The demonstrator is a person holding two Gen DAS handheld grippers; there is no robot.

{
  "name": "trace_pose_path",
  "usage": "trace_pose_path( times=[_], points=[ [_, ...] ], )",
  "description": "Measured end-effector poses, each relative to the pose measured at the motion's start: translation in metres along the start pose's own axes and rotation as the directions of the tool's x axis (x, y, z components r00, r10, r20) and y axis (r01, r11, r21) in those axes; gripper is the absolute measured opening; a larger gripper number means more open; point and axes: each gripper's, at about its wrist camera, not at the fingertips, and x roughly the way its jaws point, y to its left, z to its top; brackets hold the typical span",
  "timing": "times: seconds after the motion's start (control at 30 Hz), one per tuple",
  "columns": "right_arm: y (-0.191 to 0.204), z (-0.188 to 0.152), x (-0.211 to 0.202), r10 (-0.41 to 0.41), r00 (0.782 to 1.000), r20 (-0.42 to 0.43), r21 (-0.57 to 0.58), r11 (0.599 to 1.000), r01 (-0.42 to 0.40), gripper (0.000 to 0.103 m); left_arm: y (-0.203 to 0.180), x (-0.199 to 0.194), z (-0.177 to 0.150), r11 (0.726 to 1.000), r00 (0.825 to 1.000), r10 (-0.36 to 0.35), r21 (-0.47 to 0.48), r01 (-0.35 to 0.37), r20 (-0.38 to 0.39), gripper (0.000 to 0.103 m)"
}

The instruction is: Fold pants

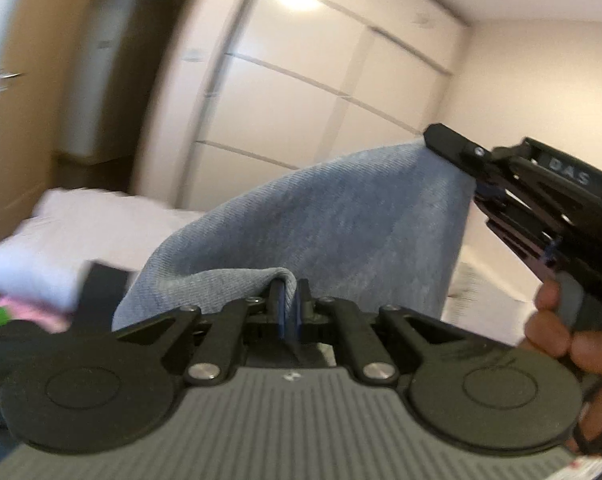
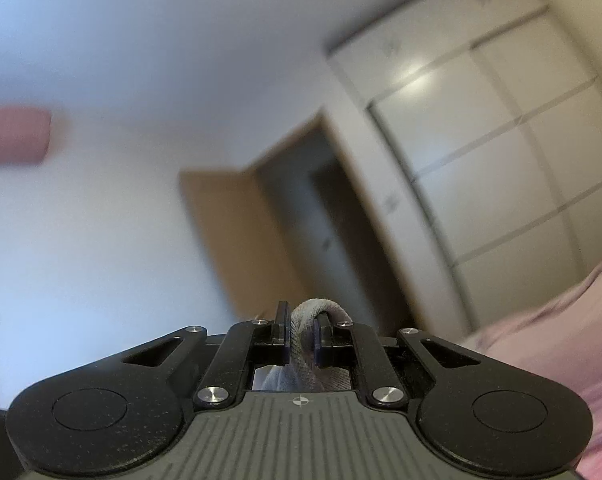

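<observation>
early in the fold; blue-grey pants [image 1: 321,216] lifted at frame centre, stretched between left gripper [image 1: 288,304] and right gripper [image 1: 441,140], each clamped on an edge; no fold laid yet

1. Your pants [image 1: 341,216] are a soft light blue with a fine ribbed weave; in the right wrist view the bunched cloth looks greyer.
2. Your left gripper [image 1: 289,304] is matt black, with blue pads and a grey ridged body.
3. Your right gripper [image 2: 303,336] is the same black over a grey striped body, with silver screws.
4. The wardrobe [image 1: 301,92] is cream white, crossed by thin silvery bands.
5. The door [image 2: 237,236] is warm tan wood.
6. The bed [image 1: 101,220] reads white in the left view, pale pink in the right.
</observation>
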Motion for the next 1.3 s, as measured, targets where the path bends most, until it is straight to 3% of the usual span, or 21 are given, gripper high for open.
trace_pose_path(
  times=[0.1,0.17,0.2,0.27,0.37,0.4,0.47,0.53,0.63,0.8,1.0,1.1,1.3],
  points=[
    [-0.027,0.037,-0.060,-0.094,0.995,-0.020,-0.068,0.993,0.093,0.007,-0.060,0.011,-0.016,0.994,0.991,-0.109,-0.004,0.109,-0.075,0.007],
    [-0.051,0.050,-0.089,-0.221,0.962,-0.162,-0.174,0.966,0.192,0.015,-0.087,0.029,-0.037,0.993,0.976,-0.120,-0.014,0.119,-0.182,0.015],
    [-0.064,0.048,-0.100,-0.302,0.920,-0.249,-0.234,0.941,0.245,0.030,-0.100,0.039,-0.053,0.995,0.962,-0.099,-0.013,0.099,-0.254,0.019],
    [-0.100,0.034,-0.131,-0.470,0.783,-0.406,-0.324,0.876,0.357,0.054,-0.120,0.059,-0.090,0.999,0.918,-0.039,-0.008,0.039,-0.394,0.025],
    [-0.152,0.002,-0.188,-0.590,0.574,-0.567,-0.367,0.805,0.465,0.055,-0.133,0.082,-0.156,0.998,0.809,0.046,-0.004,-0.060,-0.586,0.025],
    [-0.164,-0.009,-0.208,-0.607,0.521,-0.600,-0.371,0.788,0.492,0.055,-0.146,0.082,-0.178,0.996,0.770,0.072,0.006,-0.088,-0.634,0.025],
    [-0.189,-0.023,-0.257,-0.602,0.445,-0.663,-0.350,0.775,0.526,0.055,-0.154,0.080,-0.216,0.991,0.705,0.110,0.024,-0.130,-0.700,0.025],
    [-0.201,-0.034,-0.287,-0.579,0.401,-0.710,-0.328,0.775,0.540,0.055,-0.175,0.063,-0.242,0.987,0.659,0.134,0.039,-0.156,-0.740,0.026],
    [-0.219,-0.044,-0.317,-0.547,0.357,-0.757,-0.327,0.791,0.517,0.055,-0.202,0.059,-0.271,0.982,0.629,0.159,0.058,-0.177,-0.761,0.032],
    [-0.230,-0.064,-0.334,-0.491,0.323,-0.809,-0.341,0.840,0.422,0.054,-0.234,0.065,-0.301,0.976,0.622,0.182,0.062,-0.209,-0.762,0.035],
    [-0.229,-0.081,-0.335,-0.440,0.316,-0.841,-0.342,0.883,0.321,0.054,-0.264,0.046,-0.305,0.968,0.614,0.218,0.087,-0.236,-0.758,0.040],
    [-0.229,-0.091,-0.332,-0.418,0.315,-0.852,-0.332,0.897,0.292,0.055,-0.265,0.040,-0.303,0.961,0.609,0.243,0.101,-0.259,-0.755,0.042],
    [-0.222,-0.106,-0.322,-0.418,0.302,-0.857,-0.343,0.900,0.269,0.055,-0.254,0.037,-0.298,0.957,0.614,0.254,0.104,-0.269,-0.747,0.046]
  ],
)
